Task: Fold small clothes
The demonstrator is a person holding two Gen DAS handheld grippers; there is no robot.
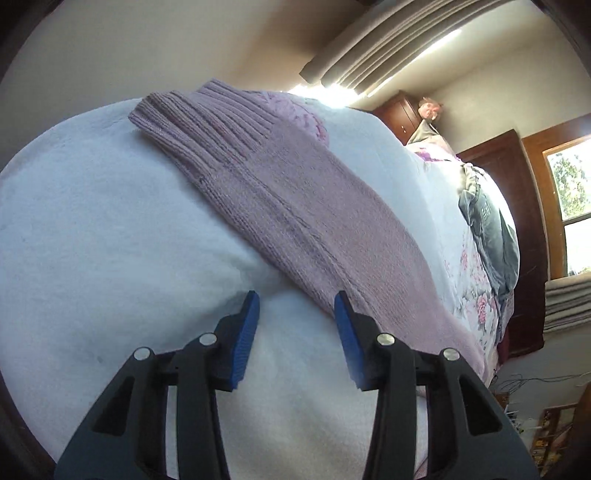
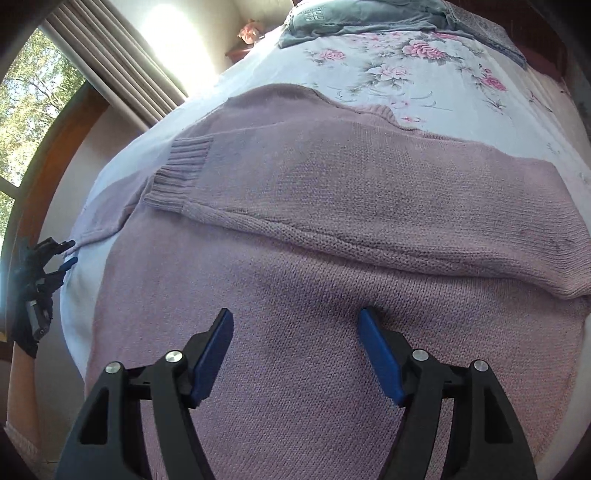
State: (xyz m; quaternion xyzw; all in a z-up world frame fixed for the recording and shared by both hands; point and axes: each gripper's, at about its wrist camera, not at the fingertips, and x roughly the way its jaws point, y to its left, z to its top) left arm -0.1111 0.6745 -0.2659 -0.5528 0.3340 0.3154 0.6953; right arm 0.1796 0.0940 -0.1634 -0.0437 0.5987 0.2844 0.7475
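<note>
A white blanket (image 1: 92, 221) covered the bed, beside a floral sheet (image 2: 406, 66). Grey clothes (image 2: 351, 18) lay further up it. Curtains (image 2: 110, 62) hung by a window (image 2: 33, 110).

**Two wrist views, low over the same bed**

The left wrist camera sits close above the white blanket (image 1: 110, 229), looking forward between its open jaws along a pink knitted sweater (image 1: 295, 206) toward curtains (image 1: 388, 40) and a window (image 1: 570, 181).

The right wrist camera hovers just over the sweater (image 2: 332, 295) body, facing across it to the floral bedspread (image 2: 406, 66). Both views share the sweater; the left gripper (image 2: 64, 254) appears far left of the right jaws.
</note>
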